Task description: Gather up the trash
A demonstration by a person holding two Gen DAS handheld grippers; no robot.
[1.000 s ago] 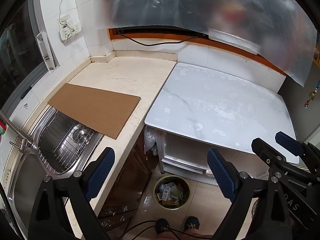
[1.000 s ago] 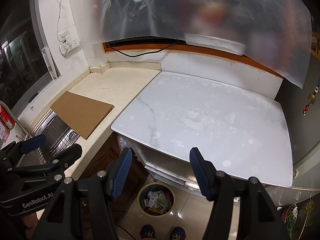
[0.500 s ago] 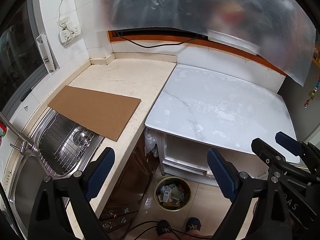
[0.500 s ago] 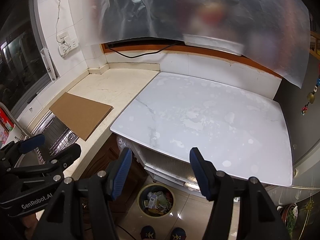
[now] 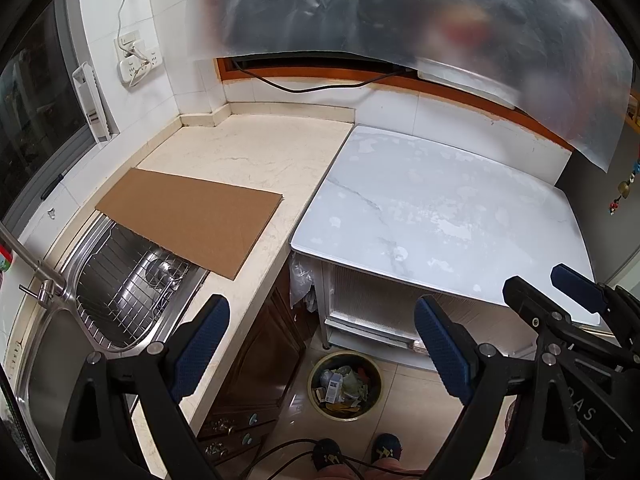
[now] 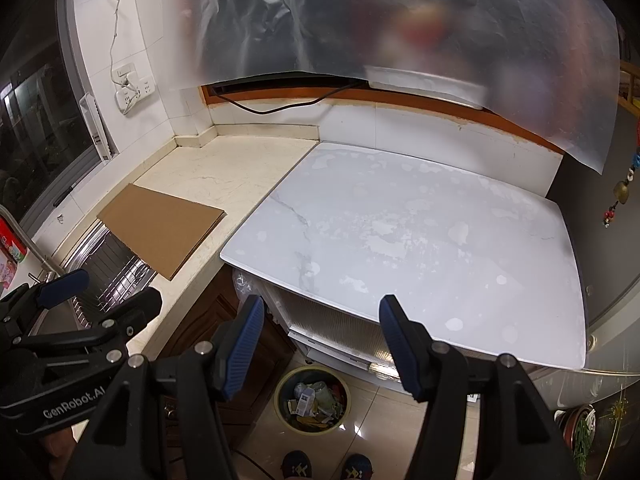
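Both grippers hang over the floor with nothing in them: the left gripper (image 5: 320,344) has its jaws wide apart, and so does the right gripper (image 6: 320,344). Below them sits a bin (image 5: 345,386) full of trash, by two shoes (image 5: 328,454). Farther left, cardboard (image 5: 188,220) lies on the counter (image 5: 248,152), partly over the sink (image 5: 120,300).

Round bin (image 5: 345,385) with yellowish-green rim, upright on tiled floor, below front edge of white marble table (image 5: 440,216), beside dark wooden cabinet (image 5: 260,364); open top, roughly full of trash (image 6: 314,398): small white carton, crumpled greenish wrappers, paper scraps, yellow bits; items inside too small to tell further
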